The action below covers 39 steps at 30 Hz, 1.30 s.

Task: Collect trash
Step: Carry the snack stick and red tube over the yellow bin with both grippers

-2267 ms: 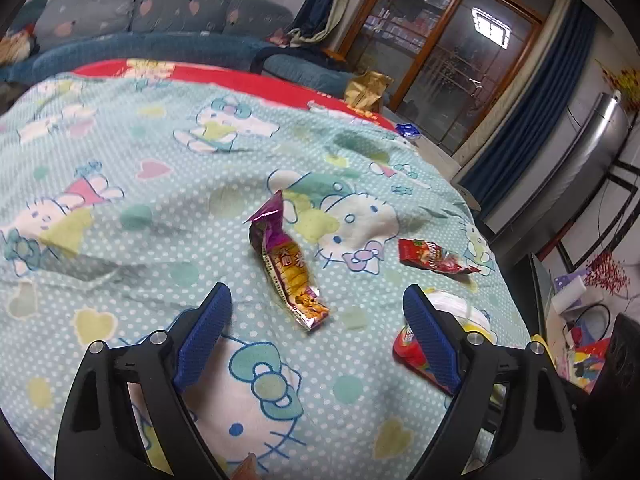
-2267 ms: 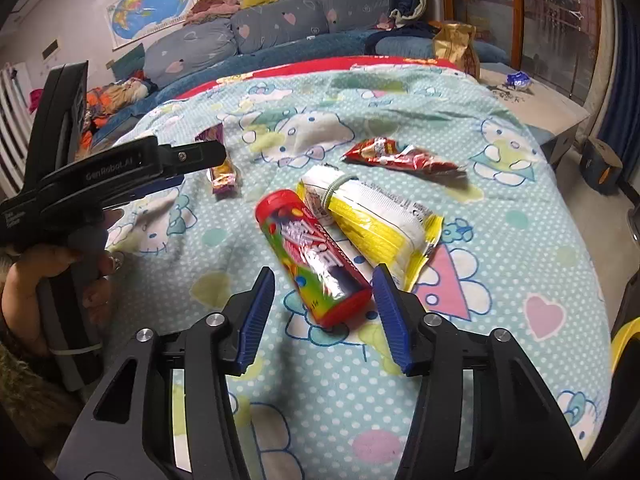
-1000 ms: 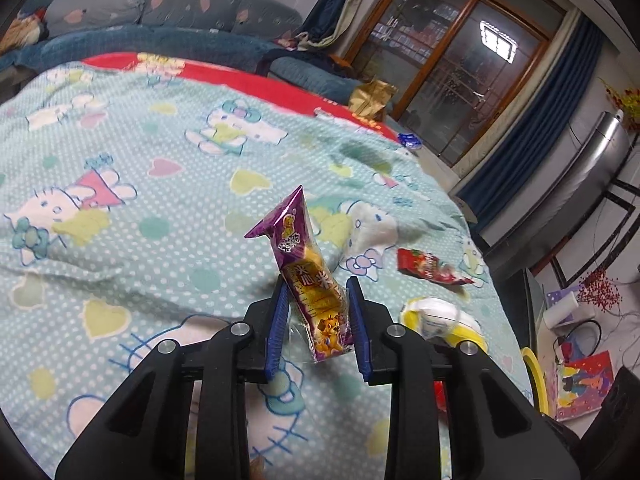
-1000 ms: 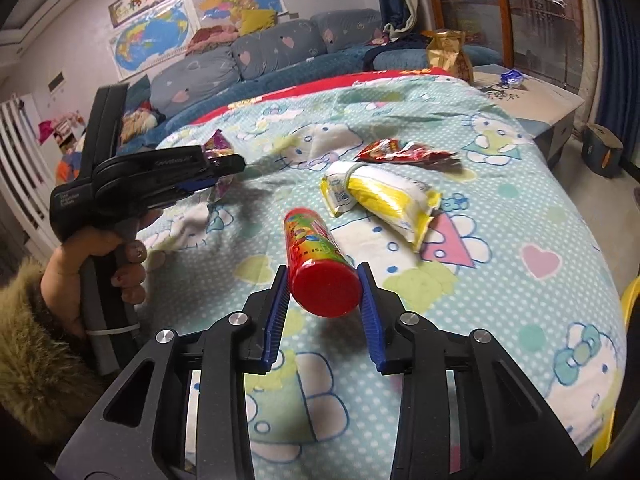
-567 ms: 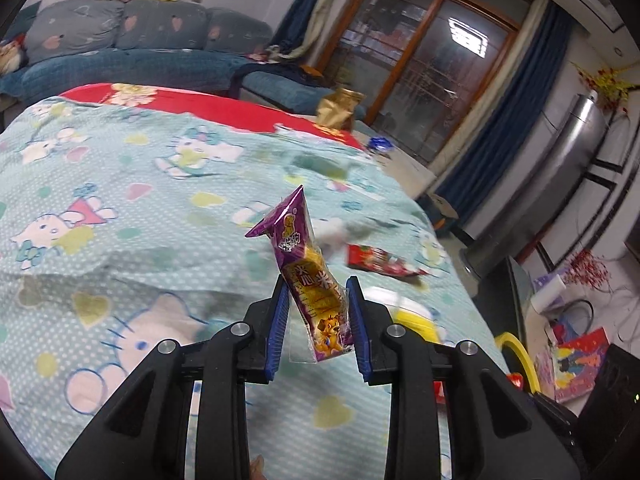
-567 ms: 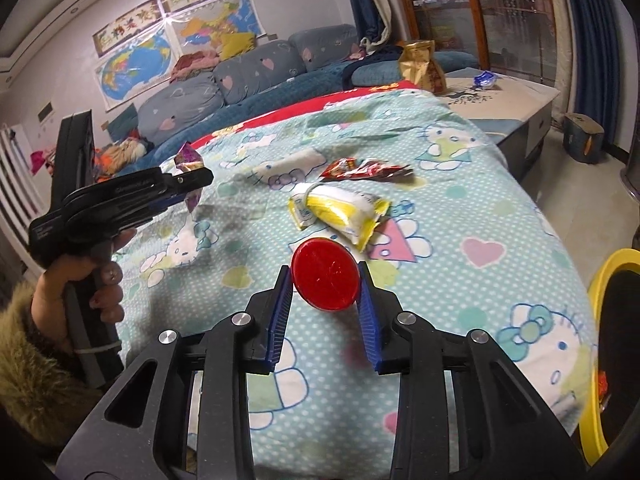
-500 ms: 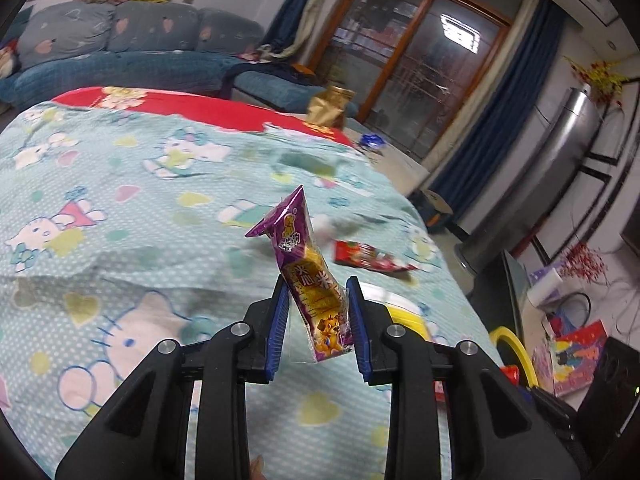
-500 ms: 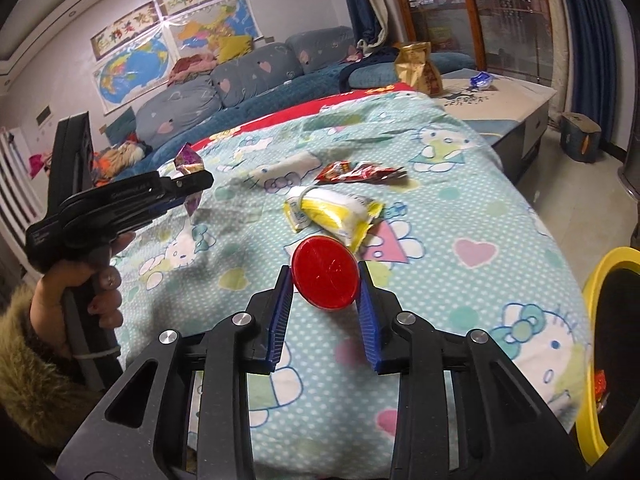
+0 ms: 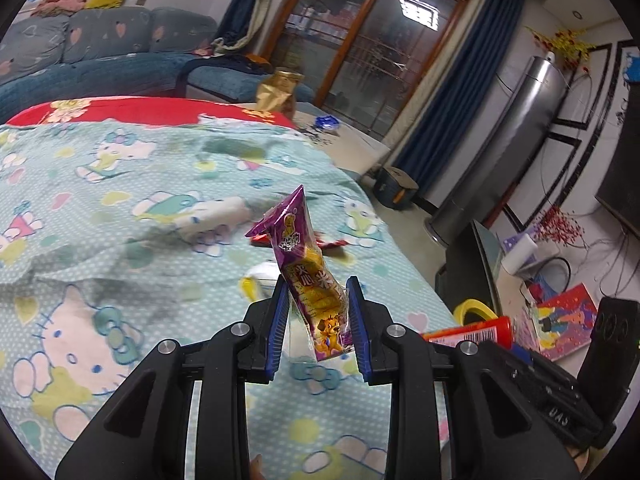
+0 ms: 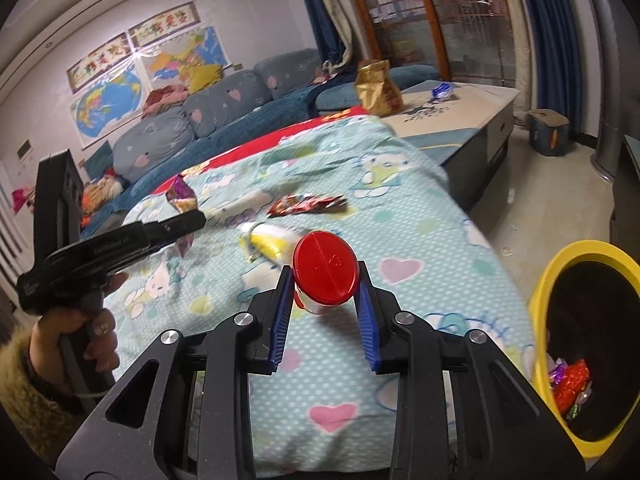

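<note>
My left gripper (image 9: pixel 317 300) is shut on a purple and yellow snack wrapper (image 9: pixel 308 276), which stands upright above the bed. That same wrapper (image 10: pixel 182 198) shows in the right wrist view, held by the left gripper (image 10: pixel 192 220) in a hand at the left. My right gripper (image 10: pixel 322 288) is shut on a red-capped snack can (image 10: pixel 325 272), lifted over the bed's near edge. The can (image 9: pixel 468 334) also pokes in from the right of the left wrist view. Still on the bedspread lie a yellow packet (image 10: pixel 270 242) and a red wrapper (image 10: pixel 304 204).
A yellow-rimmed bin (image 10: pixel 576 256) with wrappers inside stands on the floor at the right, beside the bed (image 10: pixel 420 208). Beyond the bed are a low cabinet (image 10: pixel 460 120) with a gold bag (image 10: pixel 376 88), a blue sofa (image 10: pixel 224 116) and a steel column (image 9: pixel 516 144).
Both grippers have swung to the right with their loads and risen a little. The bin has come into the right wrist view, and the packets on the bed have slid left.
</note>
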Tool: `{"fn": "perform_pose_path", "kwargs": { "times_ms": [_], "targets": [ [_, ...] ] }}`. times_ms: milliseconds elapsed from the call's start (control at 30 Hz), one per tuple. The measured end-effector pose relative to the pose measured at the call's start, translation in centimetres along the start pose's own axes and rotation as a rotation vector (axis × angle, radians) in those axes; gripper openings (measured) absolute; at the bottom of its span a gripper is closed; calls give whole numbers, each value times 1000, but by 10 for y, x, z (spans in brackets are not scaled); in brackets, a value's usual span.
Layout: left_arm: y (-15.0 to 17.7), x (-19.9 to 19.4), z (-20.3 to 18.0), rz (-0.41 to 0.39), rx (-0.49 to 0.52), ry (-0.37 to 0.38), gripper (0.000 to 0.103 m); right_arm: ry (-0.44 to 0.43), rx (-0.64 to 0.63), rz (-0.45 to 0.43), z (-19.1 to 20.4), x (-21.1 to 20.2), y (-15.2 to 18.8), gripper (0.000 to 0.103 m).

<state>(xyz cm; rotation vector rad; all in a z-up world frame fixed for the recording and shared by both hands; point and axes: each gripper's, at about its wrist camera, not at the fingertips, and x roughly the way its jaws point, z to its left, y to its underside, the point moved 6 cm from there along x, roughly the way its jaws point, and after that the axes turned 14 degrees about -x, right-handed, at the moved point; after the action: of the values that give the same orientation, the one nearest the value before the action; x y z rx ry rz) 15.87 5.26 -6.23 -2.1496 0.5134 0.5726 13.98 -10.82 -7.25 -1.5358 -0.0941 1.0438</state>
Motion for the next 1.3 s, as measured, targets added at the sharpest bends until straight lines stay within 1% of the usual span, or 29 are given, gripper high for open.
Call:
{"fn": "perform_pose_path", "kwargs": {
  "times_ms": [433, 900, 1300],
  "targets": [
    [31, 18, -56, 75, 104, 78, 28, 95, 82, -38, -48, -25, 5, 24],
    [62, 27, -101, 131, 194, 143, 28, 193, 134, -60, -89, -50, 17, 24],
    [91, 31, -137, 183, 272, 195, 28, 299, 178, -26, -133, -76, 43, 24]
  ]
}}
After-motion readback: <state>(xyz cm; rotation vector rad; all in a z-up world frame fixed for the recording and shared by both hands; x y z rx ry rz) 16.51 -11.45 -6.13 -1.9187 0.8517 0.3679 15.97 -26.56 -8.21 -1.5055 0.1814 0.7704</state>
